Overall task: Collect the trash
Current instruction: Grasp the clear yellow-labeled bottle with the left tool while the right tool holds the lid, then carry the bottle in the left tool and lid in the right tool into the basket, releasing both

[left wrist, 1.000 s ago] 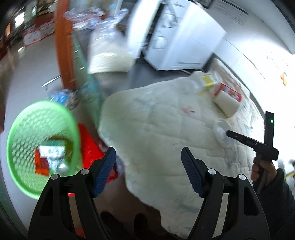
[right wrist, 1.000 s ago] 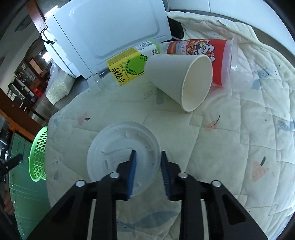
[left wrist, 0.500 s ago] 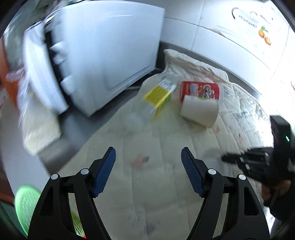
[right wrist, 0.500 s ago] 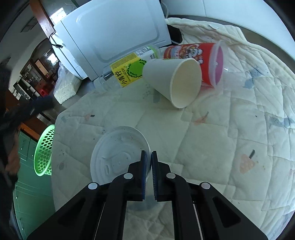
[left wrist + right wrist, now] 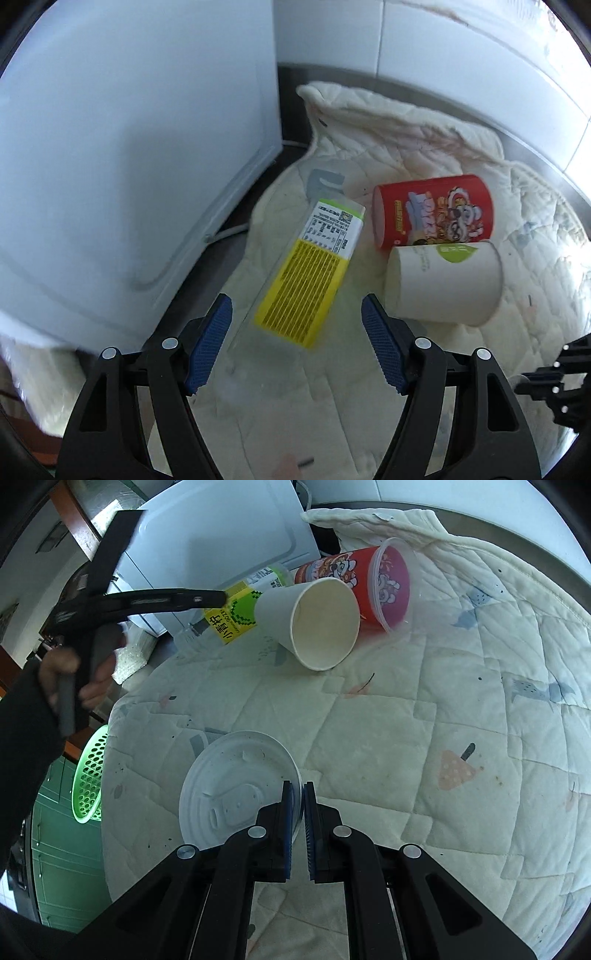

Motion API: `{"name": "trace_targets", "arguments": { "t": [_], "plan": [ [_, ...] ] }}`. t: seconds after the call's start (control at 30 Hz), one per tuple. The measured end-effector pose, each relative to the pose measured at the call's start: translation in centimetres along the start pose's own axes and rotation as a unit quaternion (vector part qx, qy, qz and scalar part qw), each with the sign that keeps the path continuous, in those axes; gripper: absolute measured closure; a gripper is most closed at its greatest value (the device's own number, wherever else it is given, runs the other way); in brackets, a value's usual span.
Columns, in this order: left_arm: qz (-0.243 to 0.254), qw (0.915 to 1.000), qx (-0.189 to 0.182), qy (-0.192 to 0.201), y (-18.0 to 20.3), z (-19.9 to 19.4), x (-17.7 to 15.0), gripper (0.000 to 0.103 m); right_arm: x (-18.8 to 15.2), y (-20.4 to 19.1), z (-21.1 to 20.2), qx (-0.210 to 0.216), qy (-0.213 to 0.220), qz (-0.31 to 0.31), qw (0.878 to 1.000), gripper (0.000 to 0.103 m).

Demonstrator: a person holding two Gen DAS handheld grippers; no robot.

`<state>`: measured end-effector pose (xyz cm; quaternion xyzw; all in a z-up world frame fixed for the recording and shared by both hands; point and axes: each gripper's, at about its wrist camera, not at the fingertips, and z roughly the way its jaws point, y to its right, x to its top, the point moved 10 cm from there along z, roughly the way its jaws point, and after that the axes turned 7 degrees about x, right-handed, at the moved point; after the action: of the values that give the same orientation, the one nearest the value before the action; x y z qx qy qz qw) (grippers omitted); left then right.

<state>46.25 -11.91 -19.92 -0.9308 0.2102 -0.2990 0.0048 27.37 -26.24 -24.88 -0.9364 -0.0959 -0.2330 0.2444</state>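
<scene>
Trash lies scattered on a quilted cloth (image 5: 424, 720) spread over the counter, and two pieces are being dealt with at once. Farthest left, past the cloth's left edge and lower down, a green basket (image 5: 88, 775) waits, the likely place for all of it. On the left, the left claw (image 5: 297, 336) hangs with its blue pads spread wide over a clear bottle (image 5: 310, 273) with a yellow label, which lies on its side near the cloth's back left edge, beside a white appliance (image 5: 129, 147). To take it well, I judge the claw should come down squarely across the labelled middle, where the body is widest and least likely to roll away. A white paper cup (image 5: 443, 284) lies on its side just to the right of the bottle and could be knocked, with a red printed cup (image 5: 432, 210) touching it behind. Further right and nearer the front edge, the right claw (image 5: 297, 812) has its pads pressed together on the rim of a white plastic lid (image 5: 232, 786). The bite on the lid looks thin, so a steady, level lift would suit it before carrying it over to the basket.
</scene>
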Motion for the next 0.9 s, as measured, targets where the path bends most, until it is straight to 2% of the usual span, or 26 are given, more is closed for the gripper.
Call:
{"name": "trace_targets", "arguments": {
  "t": [0.2, 0.33, 0.47, 0.63, 0.9],
  "plan": [
    [0.024, 0.9995, 0.006, -0.022, 0.7, 3.1, 0.5, 0.035, 0.1, 0.0, 0.0, 0.000, -0.001, 0.000, 1.000, 0.097],
    [0.026, 0.9992, 0.004, -0.030, 0.9, 4.7, 0.7, 0.042, 0.1, 0.2, 0.2, 0.000, -0.003, 0.002, 1.000, 0.097],
    [0.025, 0.9994, 0.004, -0.023, 1.1, 4.9, 0.9, 0.052, 0.3, 0.1, 0.4, -0.002, -0.004, 0.001, 1.000, 0.097],
    [-0.002, 0.9998, 0.002, -0.021, 0.7, 3.4, 0.3, 0.055, 0.4, -0.3, 0.3, 0.002, 0.001, 0.000, 1.000, 0.097],
    [-0.058, 0.9980, -0.023, 0.001, -0.6, -2.5, -3.2, 0.056, 1.0, -2.1, -0.6, 0.008, 0.009, -0.028, 1.000, 0.098]
  ]
}}
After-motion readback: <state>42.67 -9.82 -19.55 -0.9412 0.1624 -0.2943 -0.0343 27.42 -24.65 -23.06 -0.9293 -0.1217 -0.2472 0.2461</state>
